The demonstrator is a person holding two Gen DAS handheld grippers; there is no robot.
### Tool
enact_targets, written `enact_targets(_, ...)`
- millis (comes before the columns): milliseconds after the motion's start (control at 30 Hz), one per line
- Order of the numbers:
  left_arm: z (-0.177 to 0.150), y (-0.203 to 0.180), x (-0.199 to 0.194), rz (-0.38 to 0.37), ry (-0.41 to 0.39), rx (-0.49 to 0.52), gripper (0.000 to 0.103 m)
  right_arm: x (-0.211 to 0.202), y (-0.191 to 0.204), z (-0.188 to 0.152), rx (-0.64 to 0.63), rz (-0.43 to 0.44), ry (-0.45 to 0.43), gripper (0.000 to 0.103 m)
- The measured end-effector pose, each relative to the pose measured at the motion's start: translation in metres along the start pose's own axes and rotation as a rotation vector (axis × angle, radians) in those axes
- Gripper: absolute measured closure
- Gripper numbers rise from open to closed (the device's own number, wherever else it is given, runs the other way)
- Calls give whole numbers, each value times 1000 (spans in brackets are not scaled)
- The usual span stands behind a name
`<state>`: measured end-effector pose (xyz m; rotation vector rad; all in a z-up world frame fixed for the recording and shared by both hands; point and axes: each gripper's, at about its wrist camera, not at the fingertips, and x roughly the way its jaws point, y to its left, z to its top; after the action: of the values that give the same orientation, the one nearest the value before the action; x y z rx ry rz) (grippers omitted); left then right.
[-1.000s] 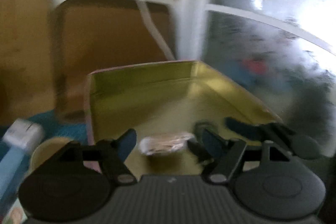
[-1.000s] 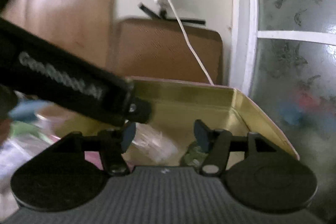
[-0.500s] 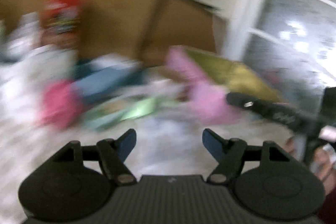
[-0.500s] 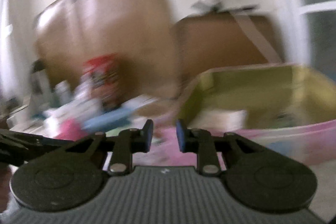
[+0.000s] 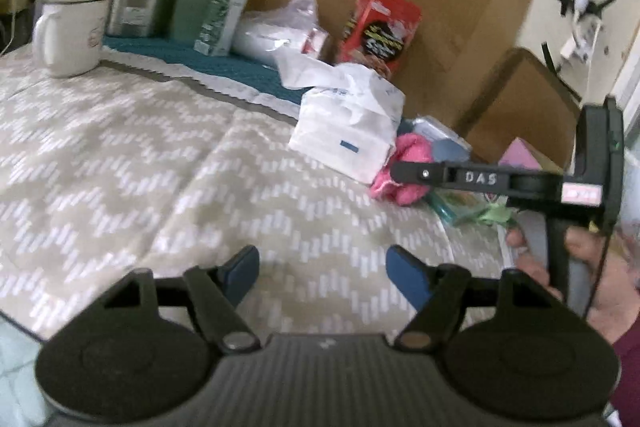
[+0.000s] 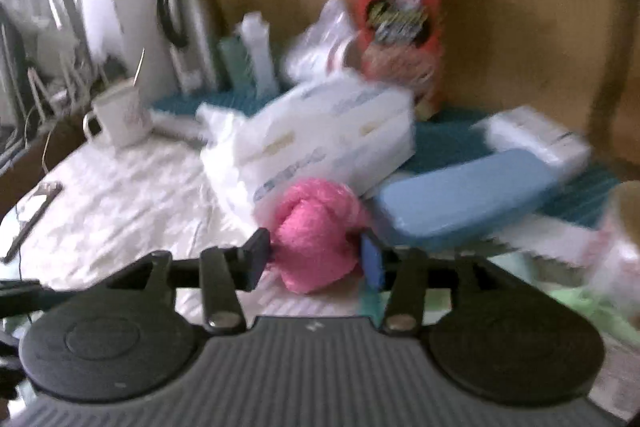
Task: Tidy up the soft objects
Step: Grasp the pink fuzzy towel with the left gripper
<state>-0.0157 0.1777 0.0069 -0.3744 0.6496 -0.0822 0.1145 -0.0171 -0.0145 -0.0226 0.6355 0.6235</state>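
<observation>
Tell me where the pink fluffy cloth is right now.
The pink fluffy cloth lies on the patterned tablecloth, in front of the white tissue pack and left of the blue pad, framed between the right gripper fingers in the right wrist view.
</observation>
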Motion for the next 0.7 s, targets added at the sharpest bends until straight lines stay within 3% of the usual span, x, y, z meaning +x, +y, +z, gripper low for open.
enact_targets(67, 1, 7, -5, -29, -4, -33, 31, -8, 9, -1, -17, -2, -2, 60)
enact_targets(167, 6, 18, -13, -97, -10, -84, 31, -33, 37, -13, -91, 154, 22, 60)
enact_targets(300, 10, 33, -20, -196, -9, -170, 31, -49, 86, -37, -251, 293, 102, 56)
enact_targets(367, 9, 36, -22, -219, -8, -202, 31, -53, 103, -50, -343, 263, 51, 31)
enact_targets(400, 8, 36, -23, -226, -4, -210, 31, -52, 108, -54, -380, 225, 34, 26)
enact_targets(467, 6, 35, -25, -233, 0, -207, 31, -53, 113, -61, -408, 170, 3, 22)
enact_targets(700, 10, 21, -33, -263, -11, -163, 34, -48, 106, -61, -354, 159, -11, 16)
